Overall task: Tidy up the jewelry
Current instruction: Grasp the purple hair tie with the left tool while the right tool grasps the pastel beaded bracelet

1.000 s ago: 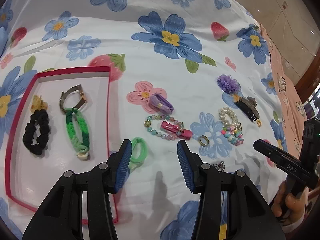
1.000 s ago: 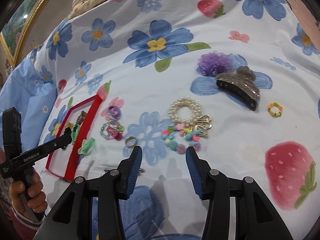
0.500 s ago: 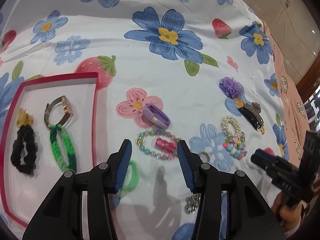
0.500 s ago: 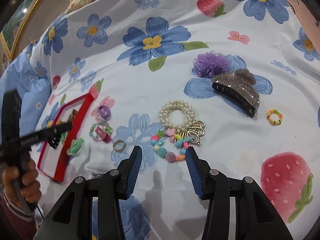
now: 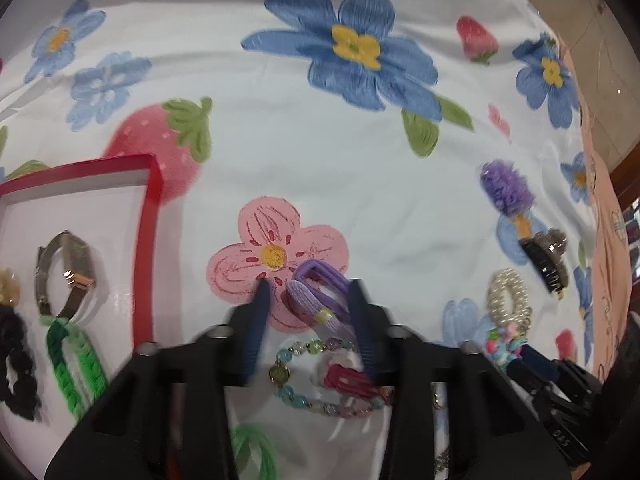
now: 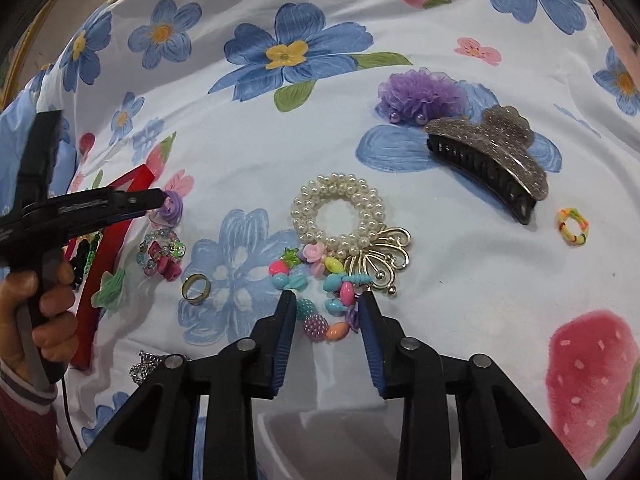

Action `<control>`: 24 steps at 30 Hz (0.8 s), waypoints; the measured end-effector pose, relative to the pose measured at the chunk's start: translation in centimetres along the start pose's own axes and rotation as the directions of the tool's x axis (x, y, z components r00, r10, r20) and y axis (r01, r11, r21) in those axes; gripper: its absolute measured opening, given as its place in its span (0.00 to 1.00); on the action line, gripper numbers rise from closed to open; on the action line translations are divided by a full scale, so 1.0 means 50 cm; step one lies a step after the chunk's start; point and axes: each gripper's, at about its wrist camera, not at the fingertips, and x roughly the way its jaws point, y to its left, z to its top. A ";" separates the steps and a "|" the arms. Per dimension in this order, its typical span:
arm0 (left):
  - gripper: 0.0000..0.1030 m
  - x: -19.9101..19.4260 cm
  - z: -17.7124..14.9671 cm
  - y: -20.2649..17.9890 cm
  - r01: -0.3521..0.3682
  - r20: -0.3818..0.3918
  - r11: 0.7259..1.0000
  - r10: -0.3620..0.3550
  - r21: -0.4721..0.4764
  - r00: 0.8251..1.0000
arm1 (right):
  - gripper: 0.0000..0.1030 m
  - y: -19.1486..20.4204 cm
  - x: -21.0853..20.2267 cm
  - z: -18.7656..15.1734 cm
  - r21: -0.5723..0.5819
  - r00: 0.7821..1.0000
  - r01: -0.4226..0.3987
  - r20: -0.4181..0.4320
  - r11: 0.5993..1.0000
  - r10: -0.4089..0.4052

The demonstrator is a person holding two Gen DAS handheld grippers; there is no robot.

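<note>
The purple hair tie (image 5: 320, 300) lies on the flowered cloth (image 5: 320, 160), on a pink printed flower. It sits right between the two blue fingers of the left gripper (image 5: 308, 288). The jaws are wide apart, one finger on each side of the tie. The right finger looks like it touches the tie, but the picture is blurry there, so it is hard to tell. The tie is not squeezed.

Just below the tie is a beaded bracelet (image 5: 316, 376) with a pink clip (image 5: 352, 380) inside it. To the left is the red tray (image 5: 146, 248). In it are a watch (image 5: 66, 276), a green braided band (image 5: 76, 364) and a black scrunchie (image 5: 16, 364).

The right gripper (image 6: 328, 298) also has its jaws wide apart and holds nothing. The colorful bead bracelet (image 6: 324, 300) lies between its fingertips. The pearl ring (image 6: 338, 212) and a gold butterfly (image 6: 380, 256) are just past them.
</note>
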 end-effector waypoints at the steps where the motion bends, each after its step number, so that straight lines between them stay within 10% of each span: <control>1: 0.19 0.010 -0.003 0.000 0.002 -0.014 1.000 -0.002 0.005 1.000 | 0.21 0.002 0.000 0.000 -0.003 1.000 -0.002 0.001 1.000 0.002; 4: 0.13 0.007 -0.015 -0.008 -0.009 0.002 0.999 0.009 0.040 1.000 | 0.07 0.006 -0.005 -0.001 -0.016 1.000 -0.002 0.011 1.000 0.002; 24: 0.07 -0.218 -0.123 -0.032 0.117 0.160 0.990 -0.127 0.074 0.979 | 0.06 0.065 -0.117 0.023 -0.038 0.981 -0.136 0.136 0.990 0.140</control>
